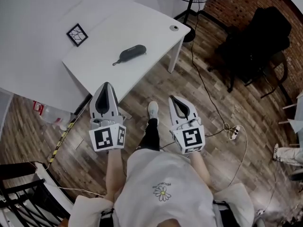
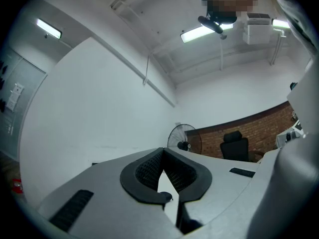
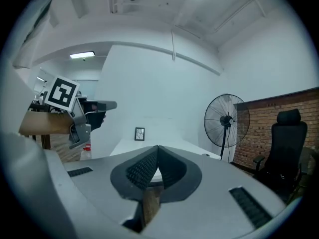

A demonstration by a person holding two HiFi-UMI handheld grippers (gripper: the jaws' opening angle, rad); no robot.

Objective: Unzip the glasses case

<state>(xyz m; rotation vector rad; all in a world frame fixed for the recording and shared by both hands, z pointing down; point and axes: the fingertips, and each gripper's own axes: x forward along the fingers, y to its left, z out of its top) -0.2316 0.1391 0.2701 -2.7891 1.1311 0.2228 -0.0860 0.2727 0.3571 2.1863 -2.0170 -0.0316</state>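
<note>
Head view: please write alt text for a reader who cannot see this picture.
Seen from above, a person holds the left gripper and the right gripper, both shut and empty, over a wooden floor, short of a white table. A dark glasses case lies untouched on the table, and a black chair stands at the right.

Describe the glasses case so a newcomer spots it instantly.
Find the white table, upper head view. Near its middle lies the glasses case, a dark oblong pod trailing a thin pull leftward. The nearby black-framed square is flat and angular.
</note>
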